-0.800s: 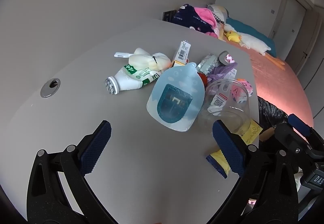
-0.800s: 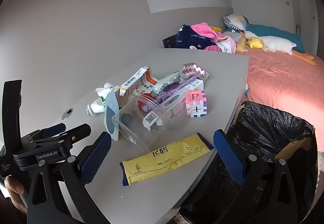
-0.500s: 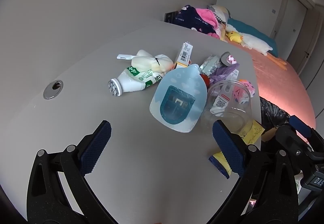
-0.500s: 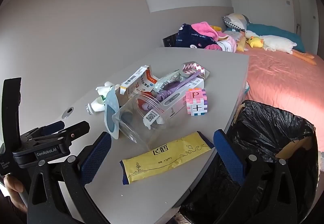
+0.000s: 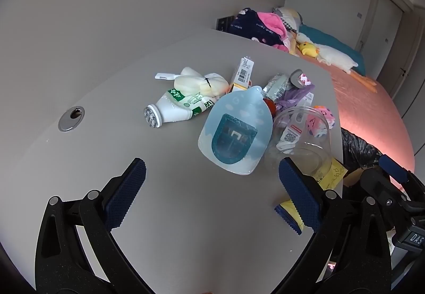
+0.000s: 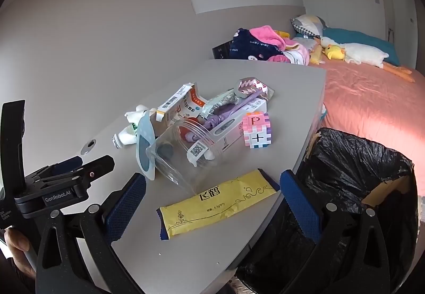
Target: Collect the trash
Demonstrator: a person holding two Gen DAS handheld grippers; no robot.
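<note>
Left gripper (image 5: 212,187) angled down over table (image 5: 119,113), fingers spread wide, empty. Right gripper (image 6: 212,195) likewise tilted, spread, above yellow packet (image 6: 217,206).

Table (image 5: 106,81): matt, smooth grey surface with a shiny metal grommet (image 5: 71,118). Jar (image 6: 183,150): clear glossy plastic. Sachet (image 6: 217,203): yellow, slightly glossy wrapper. Bin liner (image 6: 353,161): crinkled glossy black plastic. Gripper pads (image 6: 124,203): blue, knurled texture. Bedspread (image 6: 372,102): pink cloth.

We were in a home bedroom: a pink-covered bed (image 6: 372,97) with plush toys (image 6: 353,52) and heaped clothes (image 6: 263,44) stood just beside our grey desk (image 6: 279,76)
</note>
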